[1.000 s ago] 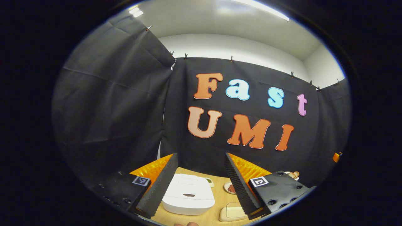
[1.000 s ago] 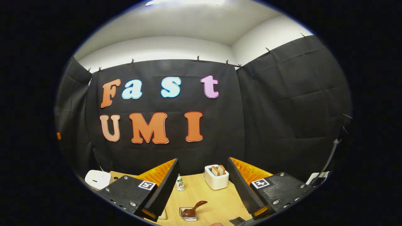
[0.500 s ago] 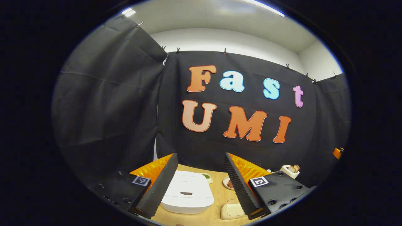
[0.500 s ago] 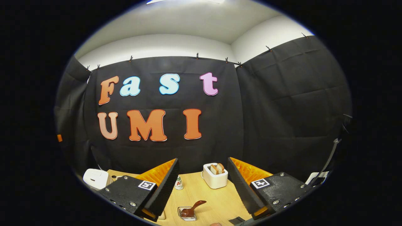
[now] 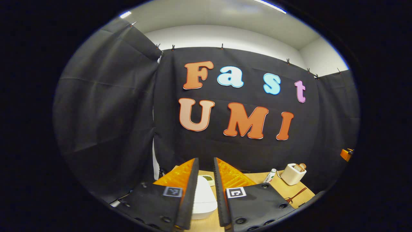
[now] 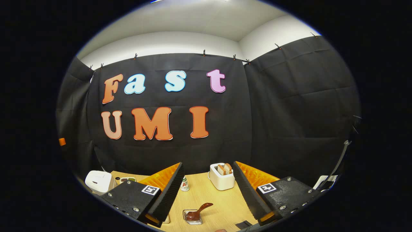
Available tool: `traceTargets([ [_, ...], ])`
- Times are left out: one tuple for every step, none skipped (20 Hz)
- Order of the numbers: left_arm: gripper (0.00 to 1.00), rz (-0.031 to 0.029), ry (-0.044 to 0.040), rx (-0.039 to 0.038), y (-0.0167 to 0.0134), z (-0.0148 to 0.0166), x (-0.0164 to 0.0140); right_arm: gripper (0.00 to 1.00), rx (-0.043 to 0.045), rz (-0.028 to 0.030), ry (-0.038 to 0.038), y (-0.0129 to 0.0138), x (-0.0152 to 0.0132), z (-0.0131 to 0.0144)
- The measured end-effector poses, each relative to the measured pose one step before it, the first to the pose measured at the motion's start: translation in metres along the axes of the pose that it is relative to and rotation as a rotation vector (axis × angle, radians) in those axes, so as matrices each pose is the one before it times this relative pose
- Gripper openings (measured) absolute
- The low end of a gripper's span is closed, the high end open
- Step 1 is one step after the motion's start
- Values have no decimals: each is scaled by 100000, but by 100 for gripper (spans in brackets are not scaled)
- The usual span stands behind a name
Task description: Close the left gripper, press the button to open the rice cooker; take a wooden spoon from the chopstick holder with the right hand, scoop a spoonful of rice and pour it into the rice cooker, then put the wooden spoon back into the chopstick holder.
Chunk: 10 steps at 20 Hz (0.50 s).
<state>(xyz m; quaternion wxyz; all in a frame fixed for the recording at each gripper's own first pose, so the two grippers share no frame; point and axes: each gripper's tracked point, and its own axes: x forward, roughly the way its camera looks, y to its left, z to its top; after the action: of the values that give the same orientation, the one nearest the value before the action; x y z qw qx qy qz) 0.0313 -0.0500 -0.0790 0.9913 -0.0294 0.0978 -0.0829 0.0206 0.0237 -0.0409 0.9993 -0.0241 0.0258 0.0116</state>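
My left gripper hangs above the table with its jaws drawn almost together, a narrow slit between them and nothing held. Through that slit shows the white rice cooker, lid down, below and ahead. The cooker also sits at the far left in the right gripper view. My right gripper is open and empty, well above the table. Below it, the brown wooden spoon leans in a small clear holder. The spoon also appears at the right in the left gripper view.
A white toaster with bread stands at the back of the wooden table, a small bottle to its left. Small dishes lie beside the cooker. Black cloth walls close the booth behind and on both sides.
My left gripper's fingers have closed from wide apart to nearly touching, and its view has swung so the toaster and bottle now show. The right gripper has barely moved.
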Motion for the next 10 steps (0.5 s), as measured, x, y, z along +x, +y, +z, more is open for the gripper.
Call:
traceTargets([
  [21,-675,543,406,170,-142,405,95,113,394,-262,45,48,-51],
  [14,417,1268,1097,408,-559,124,95,169,440,-96,144,7,-12],
  [12,1234,922,1257,439,-177,300,95,125,540,-34,76,87,39],
  [12,805,1408,-839,146,-190,17,95,-19,327,242,157,86,-157],
  [8,-1873,1329,-1256,-172,-421,610,95,-115,302,418,158,55,-340],
  [10,-1001,1595,-1533,-85,-517,3,95,-289,413,429,237,125,-103],
  [5,1538,2047,-1001,900,-919,1241,95,-460,471,566,171,66,-242],
  [5,-151,1442,-1246,418,-72,706,95,-584,381,737,147,55,-291],
  [4,-1236,3157,-240,-68,-916,356,95,-627,413,595,220,180,-170],
  [4,826,2644,271,685,-1196,423,95,-441,342,522,166,78,-240],
])
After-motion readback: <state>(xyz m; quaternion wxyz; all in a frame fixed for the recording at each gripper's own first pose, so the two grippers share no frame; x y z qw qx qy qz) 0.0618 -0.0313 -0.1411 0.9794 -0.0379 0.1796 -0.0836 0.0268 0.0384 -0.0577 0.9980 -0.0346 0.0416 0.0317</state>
